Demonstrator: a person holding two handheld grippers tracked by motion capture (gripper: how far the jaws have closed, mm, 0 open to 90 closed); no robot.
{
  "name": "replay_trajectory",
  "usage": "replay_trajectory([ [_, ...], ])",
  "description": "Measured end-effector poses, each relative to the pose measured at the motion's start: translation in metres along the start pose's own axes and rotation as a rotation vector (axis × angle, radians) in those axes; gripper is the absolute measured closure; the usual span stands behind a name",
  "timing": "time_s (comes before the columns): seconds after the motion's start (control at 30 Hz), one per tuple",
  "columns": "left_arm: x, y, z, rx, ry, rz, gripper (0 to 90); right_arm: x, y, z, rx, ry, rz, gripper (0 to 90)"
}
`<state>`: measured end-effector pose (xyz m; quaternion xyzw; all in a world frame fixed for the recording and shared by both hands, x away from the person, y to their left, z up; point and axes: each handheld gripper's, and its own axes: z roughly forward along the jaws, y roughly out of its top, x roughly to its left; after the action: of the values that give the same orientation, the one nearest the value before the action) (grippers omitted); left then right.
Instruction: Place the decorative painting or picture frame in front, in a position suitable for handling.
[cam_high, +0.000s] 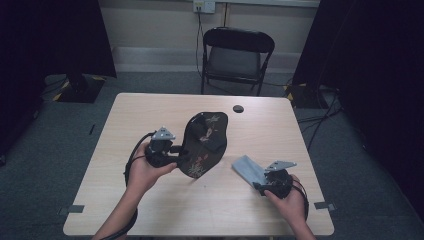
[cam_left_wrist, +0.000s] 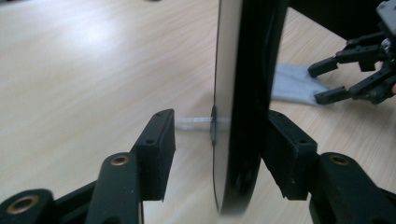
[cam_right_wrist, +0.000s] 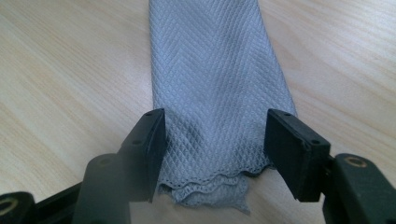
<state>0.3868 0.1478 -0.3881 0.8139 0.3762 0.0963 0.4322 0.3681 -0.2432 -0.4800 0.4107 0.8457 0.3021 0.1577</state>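
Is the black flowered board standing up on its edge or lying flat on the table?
On edge: the black flowered board stands upright on the table, seen edge-on between the open left tongs.

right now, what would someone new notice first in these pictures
A black oval board with a floral pattern stands on edge mid-table, between the open jaws of the left gripper, one pad clearly off it. Near the table's right edge, a folded grey cloth lies flat with the right gripper straddling its scalloped end.
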Motion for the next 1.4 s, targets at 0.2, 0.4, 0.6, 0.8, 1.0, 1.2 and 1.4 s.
replay_trajectory([
  [0.2, 0.001, -0.03, 0.003, 0.014, 0.004, 0.028, 53.9, 0.002, 0.002, -0.001, 0.01, -0.008, -0.013, 40.5],
  [0.4, 0.005, -0.032, 0.007, -0.011, -0.011, -0.014, 76.2, 0.001, 0.006, -0.006, -0.004, -0.014, -0.001, 38.8],
  [0.6, 0.006, -0.029, 0.014, -0.03, -0.013, -0.003, 77.4, -0.001, 0.01, -0.008, -0.016, -0.007, 0.009, 38.9],
  [0.8, 0.007, -0.026, 0.016, -0.008, -0.001, 0.01, 77.7, 0.0, 0.015, -0.001, -0.017, 0.006, 0.019, 33.5],
  [1.0, 0.008, -0.034, 0.015, 0.024, 0.019, -0.017, 72.6, 0.002, 0.011, 0.008, 0.048, -0.005, 0.01, 35.4],
  [1.2, 0.014, -0.038, 0.013, 0.028, 0.031, -0.022, 72.5, 0.002, 0.014, 0.007, 0.07, -0.03, 0.019, 51.6],
  [1.4, 0.016, -0.041, 0.013, 0.025, 0.036, -0.028, 69.6, 0.001, 0.014, 0.005, 0.076, -0.05, 0.037, 59.8],
])
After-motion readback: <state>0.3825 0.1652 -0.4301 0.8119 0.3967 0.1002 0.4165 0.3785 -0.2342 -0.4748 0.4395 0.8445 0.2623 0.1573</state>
